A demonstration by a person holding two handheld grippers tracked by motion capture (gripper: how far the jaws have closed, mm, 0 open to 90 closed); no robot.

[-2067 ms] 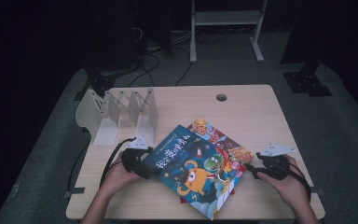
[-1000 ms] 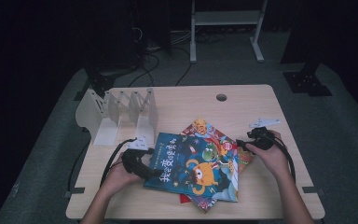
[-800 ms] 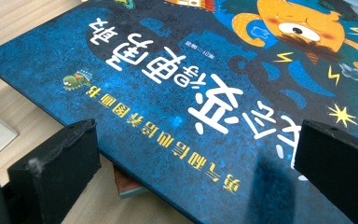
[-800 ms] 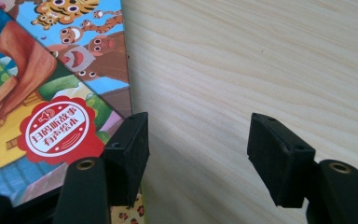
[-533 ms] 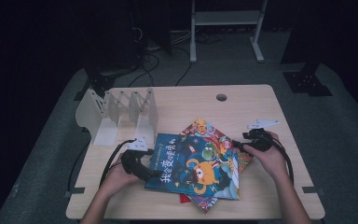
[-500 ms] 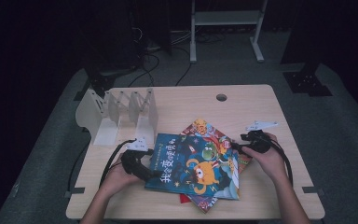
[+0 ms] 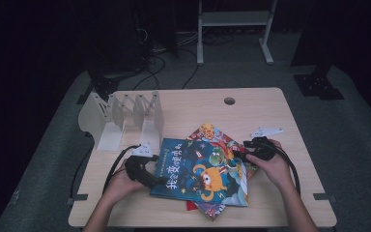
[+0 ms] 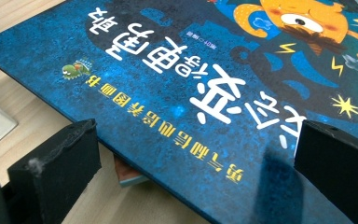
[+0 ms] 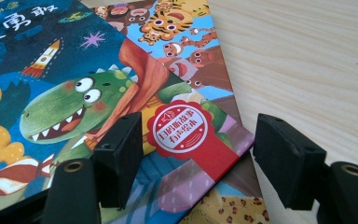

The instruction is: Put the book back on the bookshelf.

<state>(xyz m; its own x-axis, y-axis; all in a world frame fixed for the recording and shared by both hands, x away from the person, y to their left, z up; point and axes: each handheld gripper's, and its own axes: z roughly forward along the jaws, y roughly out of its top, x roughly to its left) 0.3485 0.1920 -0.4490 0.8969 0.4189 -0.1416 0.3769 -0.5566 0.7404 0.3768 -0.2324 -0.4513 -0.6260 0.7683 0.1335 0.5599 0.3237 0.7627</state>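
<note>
A blue picture book (image 7: 200, 171) with an orange monster on its cover tops a fanned pile of picture books (image 7: 212, 135) at the table's front middle. My left gripper (image 7: 149, 178) is at the book's left edge. In the left gripper view that gripper (image 8: 200, 135) is open, its jaws wide apart, and the blue cover (image 8: 182, 84) runs between them untouched. My right gripper (image 7: 245, 154) is at the pile's right corner. It (image 9: 198, 126) is open and its jaws have just opened a little further; the cover's corner with the red seal (image 9: 179, 130) lies between them.
A white slotted book rack (image 7: 125, 118) stands at the table's back left. A cable hole (image 7: 229, 100) sits near the far edge. Bare wood (image 9: 307, 56) stretches right of the pile. Lower books poke out beneath the blue one, one with a leopard pattern (image 9: 223, 210).
The right hand has crept left, closer onto the pile's right corner. Two seconds ago it was at the front right and the blue book lay more askew. The left hand has stayed put.
</note>
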